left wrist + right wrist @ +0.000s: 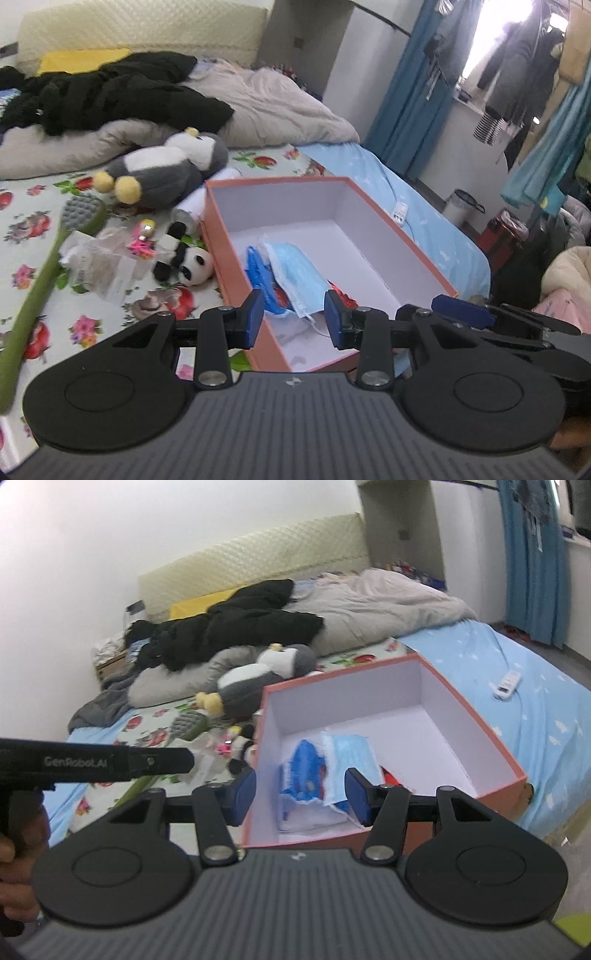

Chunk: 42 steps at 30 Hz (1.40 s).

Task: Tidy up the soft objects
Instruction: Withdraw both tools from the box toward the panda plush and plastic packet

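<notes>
Centrally, a bed (55, 221) with a floral sheet fills the scene; a padded cream headboard (140, 29) stands at the far end, blue curtains (413, 92) hang at far right. An open orange box (369, 229) with white interior sits on the bed. Inside, at its near left corner, lie a blue face mask (299, 273) and a darker blue item (258, 273), touching. Left of the box lie a small panda plush (188, 258), a grey penguin plush (166, 170) farther back, and a green brush (44, 266). Left gripper (293, 319) and right gripper (300, 794) hover above the box's near edge, jaws apart and holding nothing.
</notes>
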### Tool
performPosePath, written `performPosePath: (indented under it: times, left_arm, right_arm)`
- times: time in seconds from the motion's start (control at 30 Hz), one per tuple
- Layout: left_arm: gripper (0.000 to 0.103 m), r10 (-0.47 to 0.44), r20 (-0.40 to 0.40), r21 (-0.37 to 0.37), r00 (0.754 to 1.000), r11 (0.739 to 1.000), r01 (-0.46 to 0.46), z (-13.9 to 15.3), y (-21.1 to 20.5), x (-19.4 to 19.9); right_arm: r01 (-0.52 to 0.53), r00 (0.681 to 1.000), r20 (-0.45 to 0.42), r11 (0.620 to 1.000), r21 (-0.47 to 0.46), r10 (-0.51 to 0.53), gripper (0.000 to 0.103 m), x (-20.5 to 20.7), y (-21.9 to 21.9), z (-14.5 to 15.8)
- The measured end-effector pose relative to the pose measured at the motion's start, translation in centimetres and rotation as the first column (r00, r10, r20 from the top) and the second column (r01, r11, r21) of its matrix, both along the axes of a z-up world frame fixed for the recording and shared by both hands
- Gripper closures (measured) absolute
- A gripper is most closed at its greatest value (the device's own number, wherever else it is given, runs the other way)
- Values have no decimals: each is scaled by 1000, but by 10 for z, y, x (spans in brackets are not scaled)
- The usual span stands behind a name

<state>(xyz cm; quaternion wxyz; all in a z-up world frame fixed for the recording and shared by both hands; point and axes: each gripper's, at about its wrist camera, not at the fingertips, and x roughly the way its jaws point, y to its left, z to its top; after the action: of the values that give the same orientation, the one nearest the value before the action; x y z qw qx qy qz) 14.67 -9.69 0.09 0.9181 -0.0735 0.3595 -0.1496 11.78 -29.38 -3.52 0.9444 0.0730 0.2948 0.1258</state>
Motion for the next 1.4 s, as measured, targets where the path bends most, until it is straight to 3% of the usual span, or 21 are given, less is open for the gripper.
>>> performPosePath:
  times: [0.13,0.4,0.83,1.07,1.4]
  left_arm:
    - [62,37,33,2,999,999,-37,8,13,-25]
    - [62,116,27,-24,993,993,-115,1,44,-67]
    - [62,262,22,-44,965,965,-260,-11,92,-123]
    - [62,313,-22,-80,950,946,-313,-34,119,-108]
    - [58,369,-83,-120,926,918,-377,-92,165,-33]
  right_arm:
    - [-51,999,8,999,1,51,47,-12,17,6]
    - [-114,994,-2,994,-6,114,47,-36,44,5]
    - [-204,979,-39,978,-48,202,47,-59,81,-6]
    - [-251,968,-40,963,-100,248,47,-47,97,-10]
    - [-352,936,-94,906,-236,339,47,25,126,-24]
